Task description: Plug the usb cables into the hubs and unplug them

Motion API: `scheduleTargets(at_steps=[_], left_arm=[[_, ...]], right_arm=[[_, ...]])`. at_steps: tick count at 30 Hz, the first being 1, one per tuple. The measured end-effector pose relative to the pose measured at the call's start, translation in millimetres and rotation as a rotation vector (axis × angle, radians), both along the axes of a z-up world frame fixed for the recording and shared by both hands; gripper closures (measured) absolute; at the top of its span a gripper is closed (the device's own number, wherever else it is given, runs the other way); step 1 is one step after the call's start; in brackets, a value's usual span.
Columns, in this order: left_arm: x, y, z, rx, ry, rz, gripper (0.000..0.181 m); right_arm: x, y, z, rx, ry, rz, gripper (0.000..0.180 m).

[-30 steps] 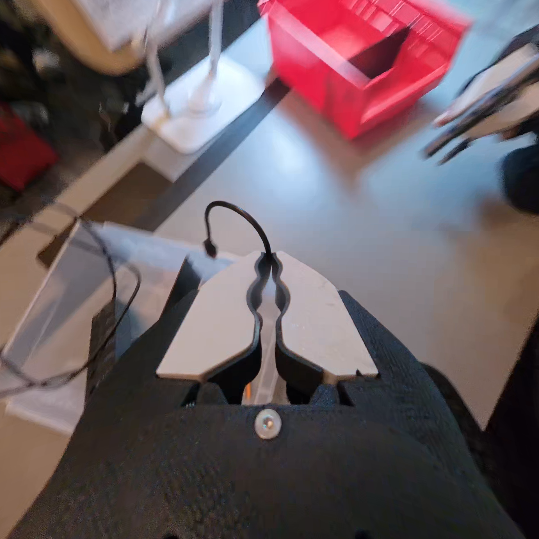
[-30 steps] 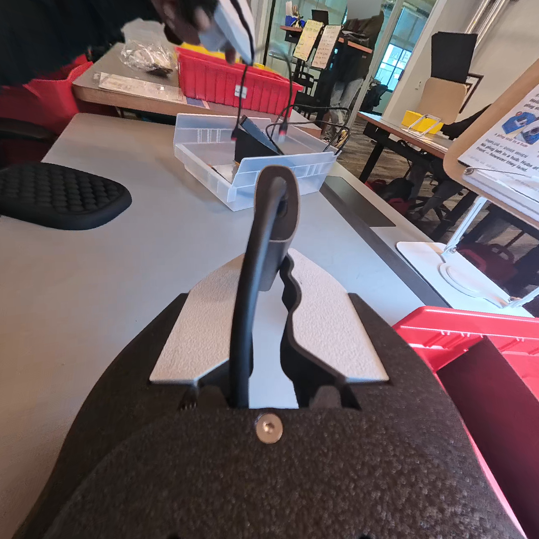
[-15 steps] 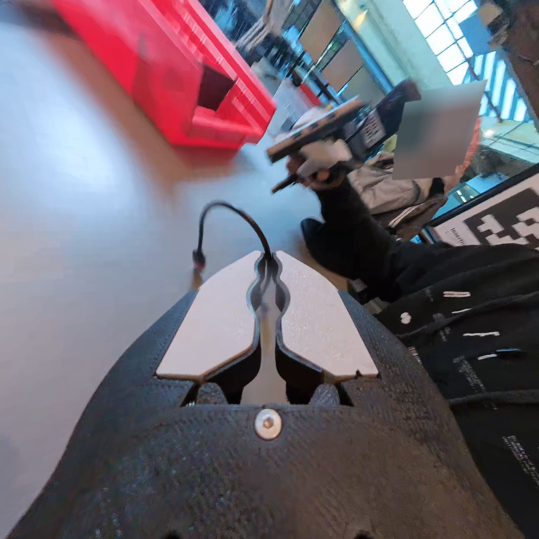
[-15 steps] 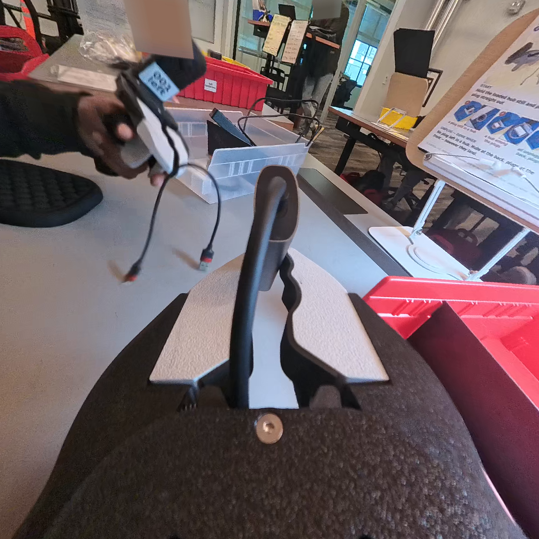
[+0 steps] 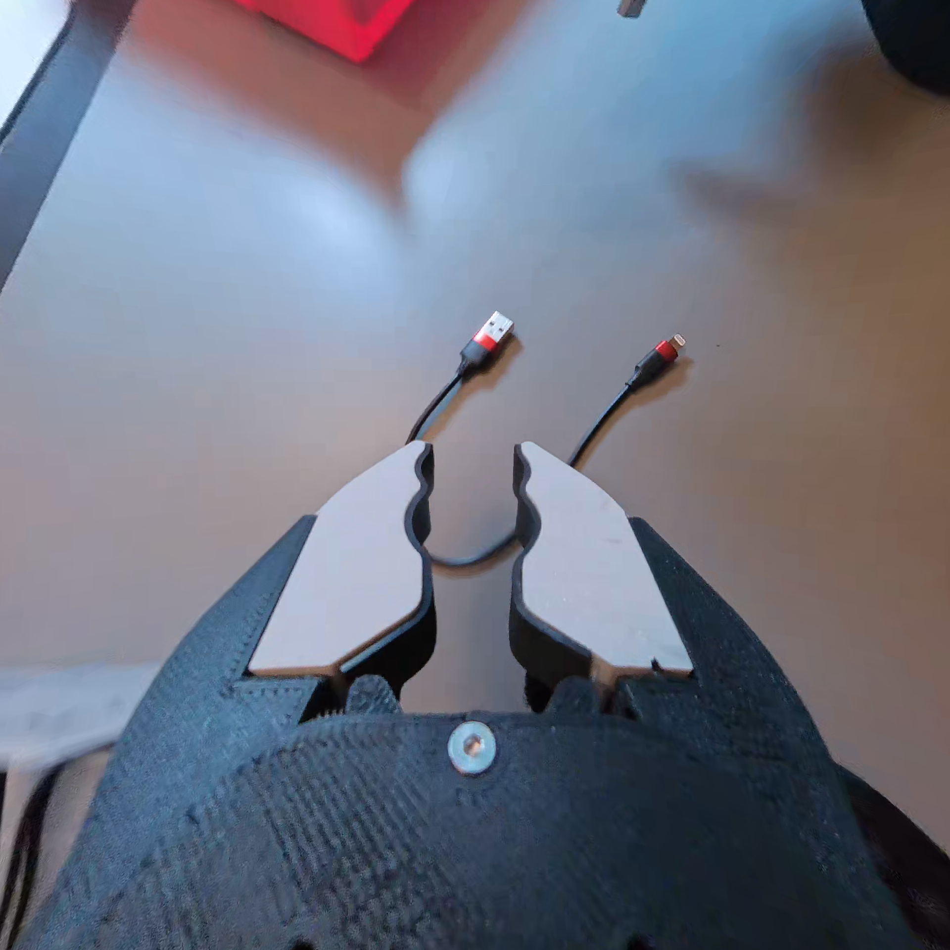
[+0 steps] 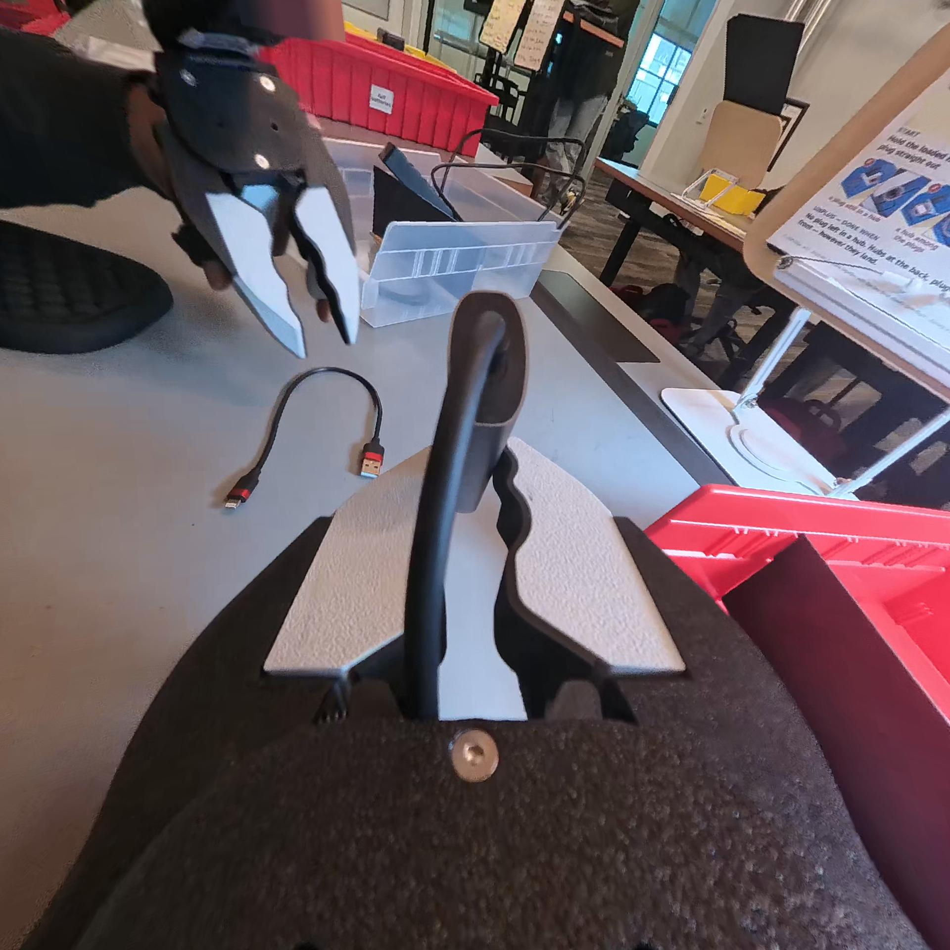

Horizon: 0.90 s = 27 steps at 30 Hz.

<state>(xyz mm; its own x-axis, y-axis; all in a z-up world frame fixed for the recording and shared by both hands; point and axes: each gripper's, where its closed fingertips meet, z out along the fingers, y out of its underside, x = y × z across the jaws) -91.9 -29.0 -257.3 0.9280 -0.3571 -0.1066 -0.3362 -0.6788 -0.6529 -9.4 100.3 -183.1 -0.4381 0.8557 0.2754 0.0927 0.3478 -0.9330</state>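
Closest in, the right gripper (image 6: 465, 462) has rough black printed housing and pale, grainy finger plates with wavy inner edges. Its jaws are clamped on a smooth dark grey hub (image 6: 491, 390) with rounded corners, held upright, its thick black lead (image 6: 437, 540) running back down between the fingers.

Just beyond, a short black usb cable (image 6: 318, 406) lies in a loop flat on the matte grey table (image 6: 103, 565), each plug collared in red: a broad metal one (image 5: 492, 329) and a slimmer one (image 5: 668, 352). The left gripper (image 5: 473, 452) hangs over it, jaws spread and empty, not touching the cable.

To the right sits a glossy red bin (image 6: 822, 555). Farther back stands a clear plastic tray (image 6: 462, 257) holding dark hubs and more cables, with a black honeycomb-textured pad (image 6: 61, 288) off to the left.
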Motion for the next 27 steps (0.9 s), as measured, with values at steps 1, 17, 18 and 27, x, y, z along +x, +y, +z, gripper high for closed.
scheduleTargets(at_steps=[1, 17, 18, 27], left_arm=[[3.3, 8.6, -6.4, -0.017, 0.022, -0.045, 0.152], [21.5, 45.9, -47.1, -0.290, 0.087, -0.404, 0.164], [24.7, 46.2, -47.0, -0.271, 0.079, -0.407, 0.166], [48.3, 46.6, -14.9, -0.075, -0.176, -0.249, 0.168]], right_arm=[[0.4, -1.3, -0.6, 0.010, -0.001, 0.003, 0.162], [14.5, -24.5, 2.6, 0.064, 0.075, 0.167, 0.162], [15.5, -26.2, 3.7, 0.060, 0.084, 0.178, 0.162], [15.3, -31.8, -0.3, 0.108, 0.101, 0.193, 0.162]])
